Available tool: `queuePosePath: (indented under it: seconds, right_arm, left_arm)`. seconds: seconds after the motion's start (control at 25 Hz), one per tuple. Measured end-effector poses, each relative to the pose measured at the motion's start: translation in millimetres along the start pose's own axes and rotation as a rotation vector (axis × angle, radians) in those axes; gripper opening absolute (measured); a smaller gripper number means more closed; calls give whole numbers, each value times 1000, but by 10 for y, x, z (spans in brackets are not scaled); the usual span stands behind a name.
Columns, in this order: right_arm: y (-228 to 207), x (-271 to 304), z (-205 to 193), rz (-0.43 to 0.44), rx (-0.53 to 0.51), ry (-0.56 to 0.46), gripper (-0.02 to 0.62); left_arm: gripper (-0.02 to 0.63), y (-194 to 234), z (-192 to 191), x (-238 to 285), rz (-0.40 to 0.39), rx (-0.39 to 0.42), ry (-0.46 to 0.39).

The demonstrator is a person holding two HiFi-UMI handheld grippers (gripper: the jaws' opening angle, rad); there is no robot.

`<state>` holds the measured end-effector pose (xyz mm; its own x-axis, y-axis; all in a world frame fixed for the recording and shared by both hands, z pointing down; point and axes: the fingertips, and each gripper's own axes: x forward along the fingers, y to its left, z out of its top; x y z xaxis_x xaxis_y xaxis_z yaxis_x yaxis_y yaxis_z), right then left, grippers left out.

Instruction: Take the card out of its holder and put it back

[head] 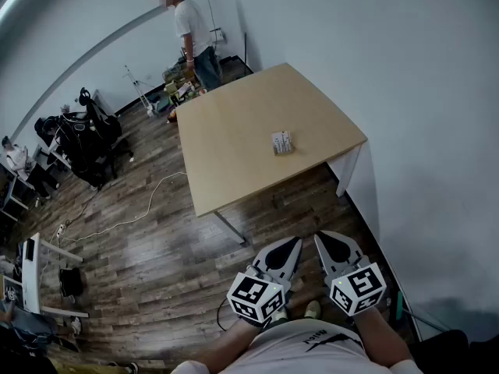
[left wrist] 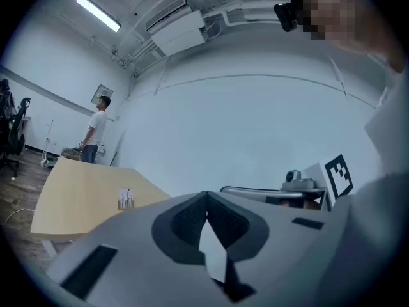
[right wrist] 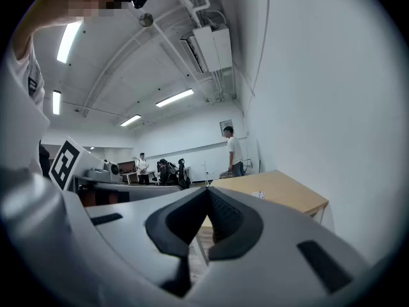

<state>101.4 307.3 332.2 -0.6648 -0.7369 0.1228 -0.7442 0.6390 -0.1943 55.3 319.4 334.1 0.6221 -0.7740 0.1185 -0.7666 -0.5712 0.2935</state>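
Observation:
A small clear card holder with a white card stands on the light wooden table, toward its right edge. It also shows as a small upright piece in the left gripper view and as a tiny white spot in the right gripper view. Both grippers are held close to the person's body, well short of the table. The left gripper is shut with nothing in it, and its tips meet. Beside it, the right gripper is shut and empty too, jaw tips touching.
A person in a white shirt stands past the table's far end by the wall. Office chairs and bags are grouped at the left. A white cable trails over the wood floor. The white wall runs along the table's right side.

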Motion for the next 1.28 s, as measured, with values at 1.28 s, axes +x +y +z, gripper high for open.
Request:
queuePosePath:
  seconds: [1.28]
  right_arm:
    - [-765,557,-17,60,43,13,14]
  left_arm:
    - [12,588,57,791,29,1,0]
